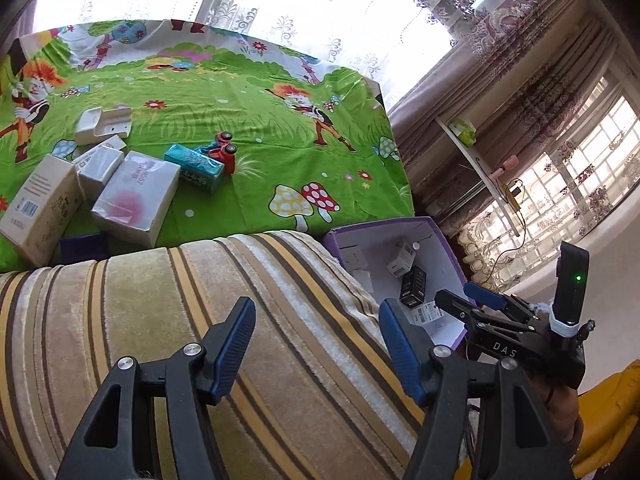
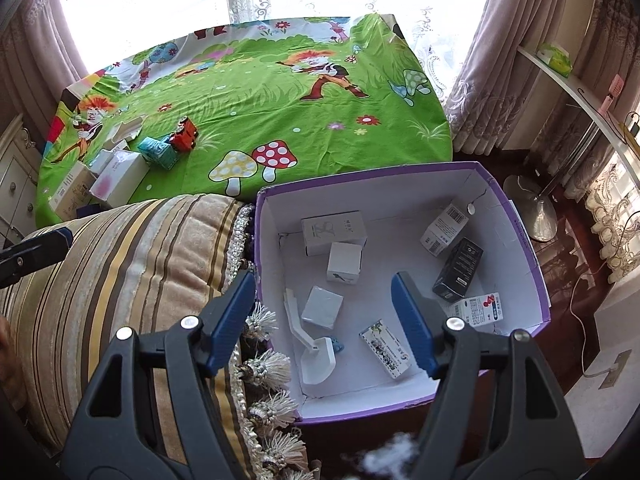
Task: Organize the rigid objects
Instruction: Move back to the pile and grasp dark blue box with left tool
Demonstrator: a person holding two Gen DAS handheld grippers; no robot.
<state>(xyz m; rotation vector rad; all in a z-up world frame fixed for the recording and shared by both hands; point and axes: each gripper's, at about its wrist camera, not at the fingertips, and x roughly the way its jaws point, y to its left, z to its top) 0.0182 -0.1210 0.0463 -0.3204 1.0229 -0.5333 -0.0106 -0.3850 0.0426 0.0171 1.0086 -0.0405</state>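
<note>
A purple box (image 2: 516, 216) with a white inside stands on the floor and holds several small cartons, among them a black one (image 2: 458, 270), plus a white scoop (image 2: 318, 360). It also shows in the left wrist view (image 1: 384, 226). My right gripper (image 2: 324, 320) is open and empty above the box. My left gripper (image 1: 316, 344) is open and empty above a striped cushion (image 1: 200, 320). On the green cartoon sheet (image 1: 248, 120) lie several boxes (image 1: 136, 196), a teal carton (image 1: 194, 166) and a red toy car (image 1: 222, 150).
The striped cushion (image 2: 120, 264) with tassels (image 2: 264, 364) lies left of the purple box. A white shelf (image 2: 580, 92) runs along the curtained window on the right. A cable and a wall plate (image 2: 612, 372) lie on the floor at right.
</note>
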